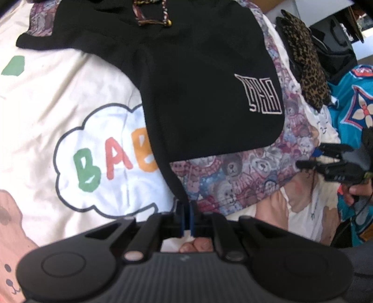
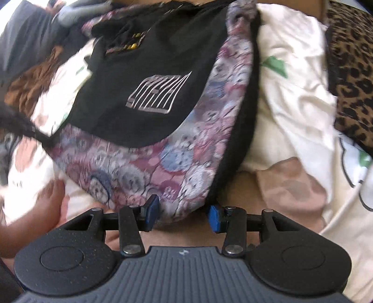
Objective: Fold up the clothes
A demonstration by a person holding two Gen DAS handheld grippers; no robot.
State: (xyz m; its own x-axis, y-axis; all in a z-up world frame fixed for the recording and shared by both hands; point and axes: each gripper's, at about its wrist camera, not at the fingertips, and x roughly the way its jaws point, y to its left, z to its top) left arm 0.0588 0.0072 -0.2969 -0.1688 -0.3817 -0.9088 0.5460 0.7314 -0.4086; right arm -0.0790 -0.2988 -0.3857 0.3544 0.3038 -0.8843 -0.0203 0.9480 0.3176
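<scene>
So the black shorts (image 1: 198, 81), the ones with the white outlined logo (image 1: 261, 96) and a braided drawstring (image 1: 163, 14), fill the middle and top of the left wrist view, lying over a teddy-bear print garment (image 1: 244, 172) on a cartoon bedsheet (image 1: 70, 98). Looks like one fold is underway: the left gripper (image 1: 185, 219) has its blue pads pinched on the black hem at bottom center. The right gripper (image 2: 183, 215) has its jaws apart with nothing clamped, and the teddy-print edge sits right at its pads. I'd say early-to-mid on this piece, folded over but not squared or set aside. Leopard print fabric (image 1: 305, 70) and a teal jersey (image 1: 356, 111) wait at the right edge, seemingly unfolded.
</scene>
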